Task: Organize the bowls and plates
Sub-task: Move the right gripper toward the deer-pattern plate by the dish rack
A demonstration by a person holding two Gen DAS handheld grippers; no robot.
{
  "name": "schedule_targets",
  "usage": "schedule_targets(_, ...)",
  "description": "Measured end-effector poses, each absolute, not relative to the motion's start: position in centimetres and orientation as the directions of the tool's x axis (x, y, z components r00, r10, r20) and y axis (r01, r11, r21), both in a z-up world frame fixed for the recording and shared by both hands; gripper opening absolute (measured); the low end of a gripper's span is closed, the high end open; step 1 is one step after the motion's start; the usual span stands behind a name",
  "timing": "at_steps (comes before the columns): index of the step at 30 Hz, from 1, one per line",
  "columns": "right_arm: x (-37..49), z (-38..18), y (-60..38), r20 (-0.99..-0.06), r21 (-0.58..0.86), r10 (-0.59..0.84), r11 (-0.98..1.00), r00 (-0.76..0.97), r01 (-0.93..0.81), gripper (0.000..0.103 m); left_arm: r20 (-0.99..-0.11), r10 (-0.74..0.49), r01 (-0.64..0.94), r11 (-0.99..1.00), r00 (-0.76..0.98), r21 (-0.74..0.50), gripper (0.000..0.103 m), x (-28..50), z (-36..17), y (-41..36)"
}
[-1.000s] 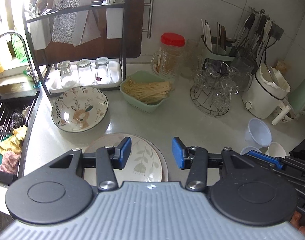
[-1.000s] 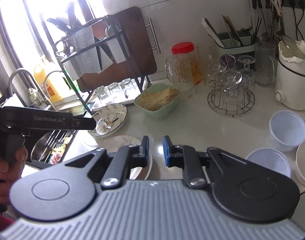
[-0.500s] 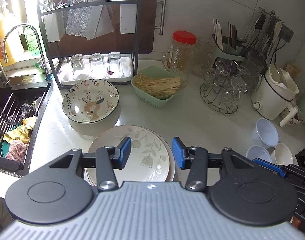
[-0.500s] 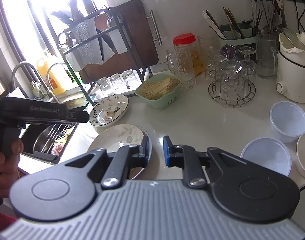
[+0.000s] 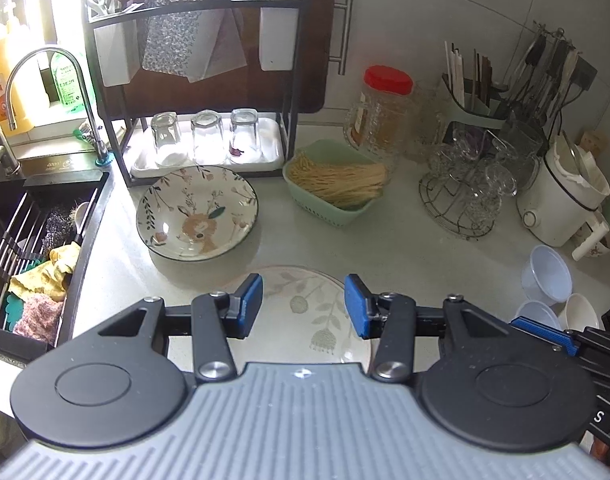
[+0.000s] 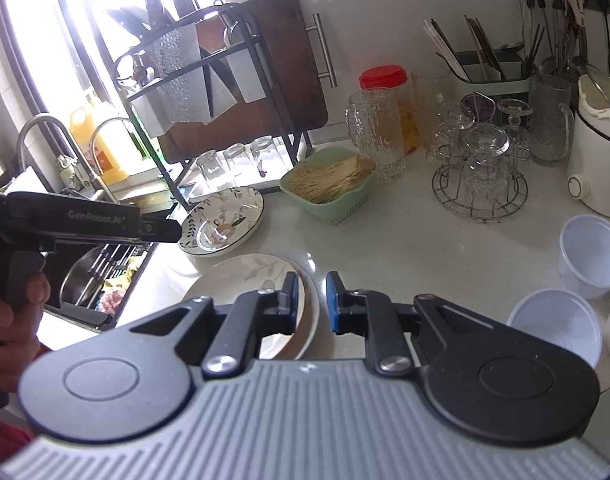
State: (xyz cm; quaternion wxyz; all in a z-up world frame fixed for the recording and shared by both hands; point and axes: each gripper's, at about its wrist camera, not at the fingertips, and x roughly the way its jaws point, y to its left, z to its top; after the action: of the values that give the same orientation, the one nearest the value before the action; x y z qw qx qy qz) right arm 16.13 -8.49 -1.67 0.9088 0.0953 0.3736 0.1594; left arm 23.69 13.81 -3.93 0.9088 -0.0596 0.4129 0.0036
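Grippers are hovering over a kitchen counter (image 5: 405, 256), both angling down toward the leaf-patterned plate (image 5: 313, 300) lying flat at the near edge. The left gripper (image 5: 303, 306) is holding its blue pads apart with nothing between them, seemingly ready to straddle a rim. The right gripper (image 6: 311, 302) is keeping its pads almost together and gripping nothing, its tips sitting above that plate's right edge. Just beyond the plate, close to it though contact is unclear, the deer-patterned bowl (image 5: 197, 212) is resting upright in front of the black rack (image 5: 193, 80) where 3 glasses (image 5: 205, 136) are draining upside down, probably the spot where washed crockery belongs. To the right, 2 clear plastic bowls (image 6: 573, 280) are sitting side by side near the white cooker (image 5: 561, 200), well apart from the plate, apparently awaiting sorting. A green basket of noodles (image 5: 333, 188) is occupying the middle ground. Neither dish is lifted yet, so the organizing appears to be at its start.
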Motion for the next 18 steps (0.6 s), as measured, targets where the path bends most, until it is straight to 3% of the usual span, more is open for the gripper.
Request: schedule_targets(18,21.8,-2.4,-1.6,-0.696,0.251,0.295,0.954,0.655,-0.163,0.019,-0.763,-0.079,-0.033,0.991,0.642,-0.131,0.052,29.6,-5.7,22.7)
